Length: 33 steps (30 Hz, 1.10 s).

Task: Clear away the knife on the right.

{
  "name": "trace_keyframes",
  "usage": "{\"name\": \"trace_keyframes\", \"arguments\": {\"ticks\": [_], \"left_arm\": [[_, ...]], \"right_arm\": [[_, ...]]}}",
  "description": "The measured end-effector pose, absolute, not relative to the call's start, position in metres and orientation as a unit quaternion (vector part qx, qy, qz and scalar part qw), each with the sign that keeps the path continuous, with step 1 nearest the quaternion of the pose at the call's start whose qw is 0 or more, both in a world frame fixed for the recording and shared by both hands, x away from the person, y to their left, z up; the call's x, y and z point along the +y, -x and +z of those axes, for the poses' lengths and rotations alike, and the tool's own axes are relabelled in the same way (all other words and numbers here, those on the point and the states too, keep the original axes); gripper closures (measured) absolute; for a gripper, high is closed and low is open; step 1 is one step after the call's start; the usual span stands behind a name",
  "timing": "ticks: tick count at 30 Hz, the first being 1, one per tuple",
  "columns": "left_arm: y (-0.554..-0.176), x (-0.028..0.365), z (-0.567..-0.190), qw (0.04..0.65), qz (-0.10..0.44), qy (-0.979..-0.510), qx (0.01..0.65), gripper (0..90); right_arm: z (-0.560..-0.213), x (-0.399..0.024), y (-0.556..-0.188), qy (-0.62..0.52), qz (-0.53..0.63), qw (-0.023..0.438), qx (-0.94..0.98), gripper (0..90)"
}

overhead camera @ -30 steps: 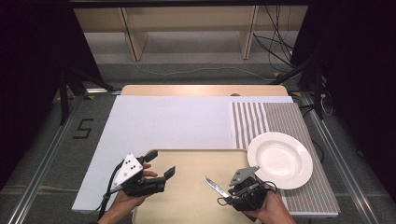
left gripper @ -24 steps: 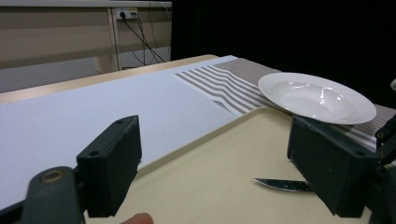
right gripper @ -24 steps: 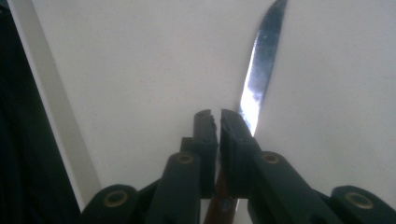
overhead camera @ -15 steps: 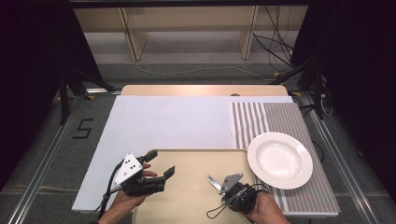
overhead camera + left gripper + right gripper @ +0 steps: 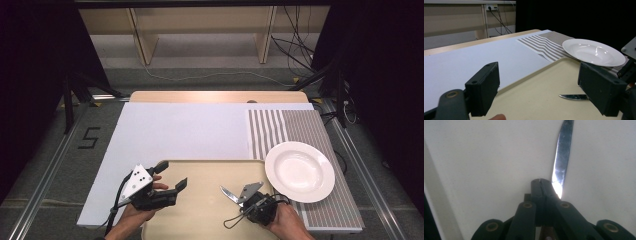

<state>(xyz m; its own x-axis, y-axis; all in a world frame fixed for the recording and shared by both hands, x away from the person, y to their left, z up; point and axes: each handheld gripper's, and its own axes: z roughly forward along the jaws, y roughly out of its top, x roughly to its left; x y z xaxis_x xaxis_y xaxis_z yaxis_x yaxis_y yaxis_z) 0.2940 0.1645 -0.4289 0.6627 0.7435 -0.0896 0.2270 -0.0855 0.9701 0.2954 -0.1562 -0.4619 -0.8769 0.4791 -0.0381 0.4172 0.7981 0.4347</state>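
Two grippers work over the beige tray (image 5: 200, 220) on the worktop. Right gripper (image 5: 239, 196), fingers just closed, pinches the knife (image 5: 562, 157), blade lying just over the tray. Left gripper (image 5: 171, 176) hovers with fingers spread, beside the white plate (image 5: 299, 171).

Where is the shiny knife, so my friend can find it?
Find the beige tray at the table's near edge, left of the white plate. The knife is at the tray's right side, in the right gripper. It's the one shiny metal blade.
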Motion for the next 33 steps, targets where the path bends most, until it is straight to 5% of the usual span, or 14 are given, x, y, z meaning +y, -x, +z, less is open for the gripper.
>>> {"name": "trace_keyframes", "arguments": {"ticks": [33], "left_arm": [[-0.293, 0.164, -0.428, 0.583, 0.222, -0.702, 0.344, 17.4]], "right_arm": [[-0.458, -0.188, -0.312, -0.299, 0.177, 0.114, 0.931, 90.0]]}}
